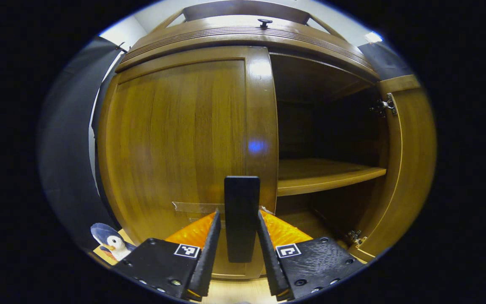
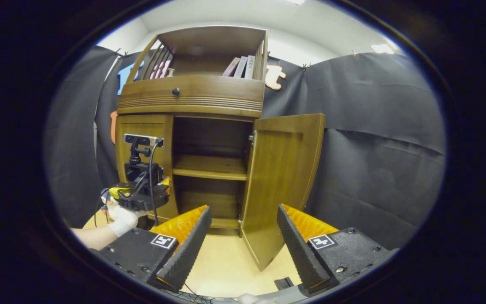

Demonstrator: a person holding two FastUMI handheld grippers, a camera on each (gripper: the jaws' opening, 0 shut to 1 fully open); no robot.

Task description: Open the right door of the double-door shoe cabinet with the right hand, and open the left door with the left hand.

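Stuffed penguin toy point(image 1: 110, 243) sat low at left on the pale floor point(image 2: 226, 261). Up top, an open shelf unit point(image 2: 213, 46) held a few books point(image 2: 239, 66) leaning together at right, w/ a small pale item at left, too small to ID. Black cloth point(image 2: 373, 147) hung behind, white ceiling point(image 2: 226, 14) above.
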